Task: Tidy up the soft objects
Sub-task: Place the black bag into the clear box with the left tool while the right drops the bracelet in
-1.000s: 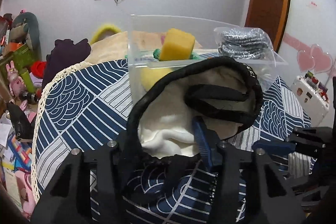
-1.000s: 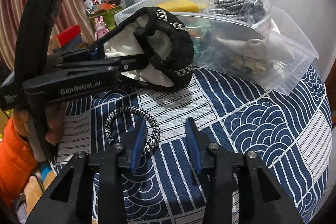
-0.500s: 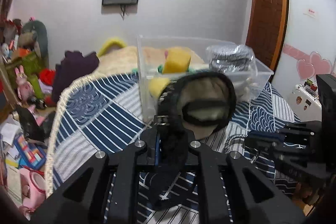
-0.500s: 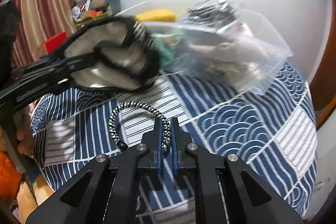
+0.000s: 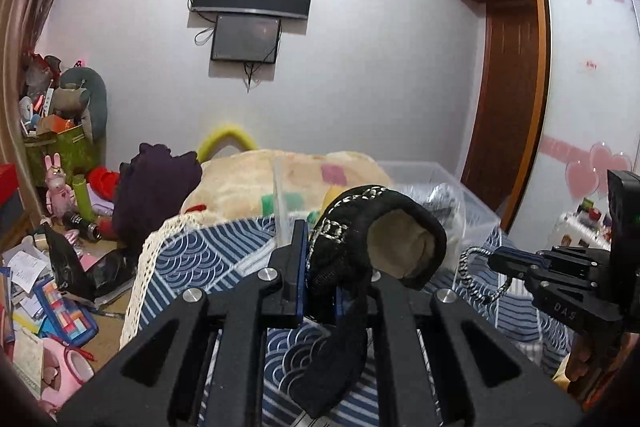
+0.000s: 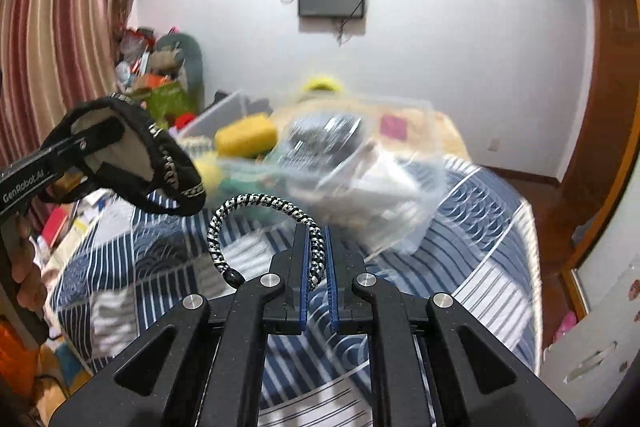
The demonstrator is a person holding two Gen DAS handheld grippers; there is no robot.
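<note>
My left gripper point(image 5: 320, 247) is shut on a black hat with a cream lining point(image 5: 372, 239) and holds it above the blue patterned table cover; the hat also shows at the left of the right wrist view point(image 6: 132, 155). My right gripper point(image 6: 316, 247) is shut on a black-and-white braided cord loop point(image 6: 256, 203), lifted off the cover; the loop shows in the left wrist view point(image 5: 476, 279) at the right. The clear plastic bin point(image 6: 360, 163) with a yellow sponge point(image 6: 246, 139) and a bagged grey item point(image 6: 324, 135) stands beyond both grippers.
The table point(image 6: 460, 267) has a blue and white wave-patterned cover. A beige blanket heap point(image 5: 280, 183) and a dark purple cloth point(image 5: 156, 187) lie behind it. Toys and papers clutter the floor at left point(image 5: 52, 287). A wooden door point(image 5: 508, 99) is at right.
Both grippers have risen from the table. The left shut on the hat and lifted it. The right shut on the braided loop and lifted it off the cover.
</note>
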